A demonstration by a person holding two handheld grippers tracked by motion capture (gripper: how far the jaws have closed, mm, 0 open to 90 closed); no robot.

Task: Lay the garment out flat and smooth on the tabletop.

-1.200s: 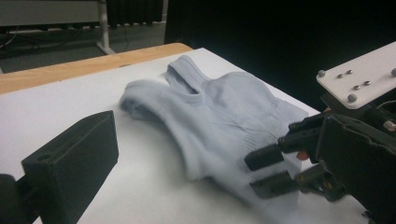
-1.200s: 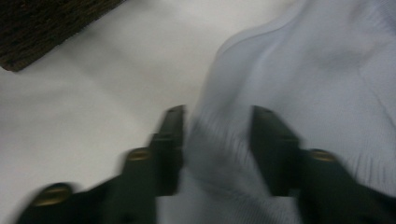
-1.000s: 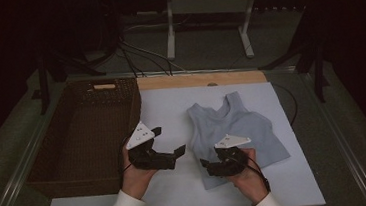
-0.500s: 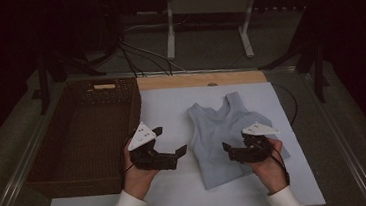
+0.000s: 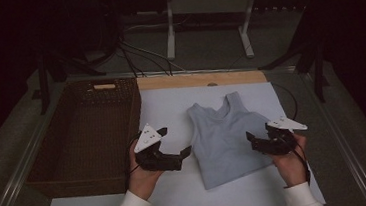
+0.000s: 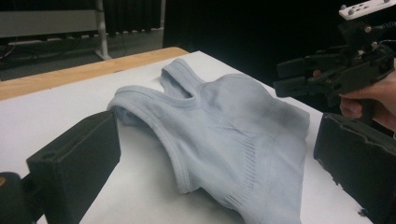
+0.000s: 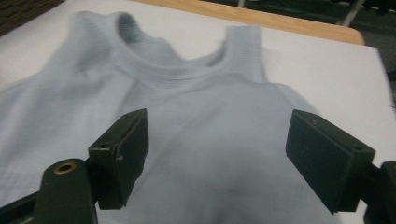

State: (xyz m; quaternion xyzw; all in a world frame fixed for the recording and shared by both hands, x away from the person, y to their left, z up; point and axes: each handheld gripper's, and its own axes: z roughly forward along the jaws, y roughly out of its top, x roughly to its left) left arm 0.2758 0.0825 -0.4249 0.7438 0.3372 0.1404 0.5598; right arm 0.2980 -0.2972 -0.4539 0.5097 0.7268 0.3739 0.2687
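1. On the white counter, a pale blue-grey tank top lies flat, neck and shoulder straps toward the far edge, hem toward the person.
2. The tank top is soft, finely ribbed knit fabric with stitched bands around the neck and armholes; a few shallow folds rise along the side nearer the basket.
3. Left of the tank top, a dark brown woven wicker basket, rectangular and deep, sits against the counter.
4. Beyond the tank top, a strip of bare light wood runs along the counter's far edge.
5. The left tongs, blocky matte black with a grey triangular plate on top, are held just left of the tank top, tips pointing at it, spread wide and holding nothing.
6. The right tongs, the same black build, are held at the tank top's right edge, tips over the fabric; their jaws are spread, have just been closing slightly, and the pads press on nothing.
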